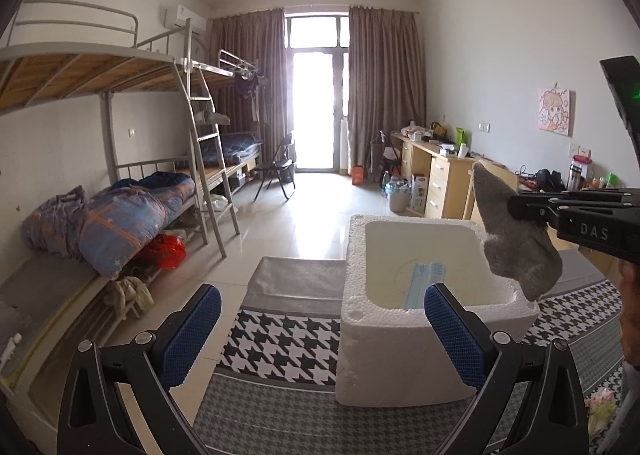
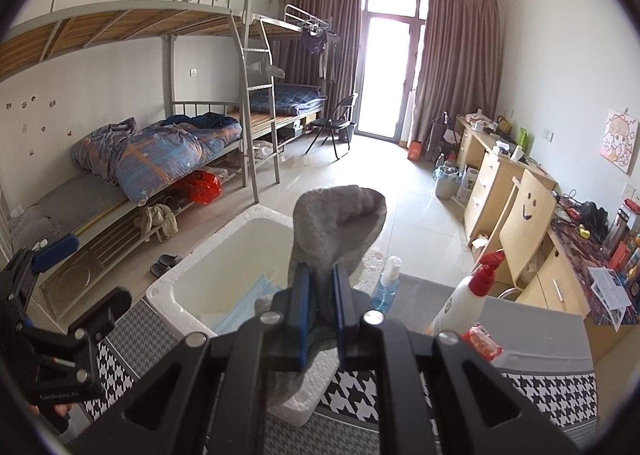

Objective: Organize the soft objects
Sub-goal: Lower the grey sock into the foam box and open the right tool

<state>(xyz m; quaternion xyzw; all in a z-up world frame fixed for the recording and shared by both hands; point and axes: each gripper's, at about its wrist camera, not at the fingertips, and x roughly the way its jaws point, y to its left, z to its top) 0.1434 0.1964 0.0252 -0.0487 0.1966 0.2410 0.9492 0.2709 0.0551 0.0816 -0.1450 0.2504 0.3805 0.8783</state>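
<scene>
Foam box (image 1: 400,359): white, open on top, stands on the houndstooth cloth (image 1: 280,339).
Grey sock (image 2: 336,223): hangs above the box, pinched in the middle.
Right gripper (image 2: 320,295): clenched on the sock.
Left gripper (image 1: 322,329): jaws wide apart, empty, before the box.
Blue mask (image 1: 426,283): lies inside the box.
</scene>
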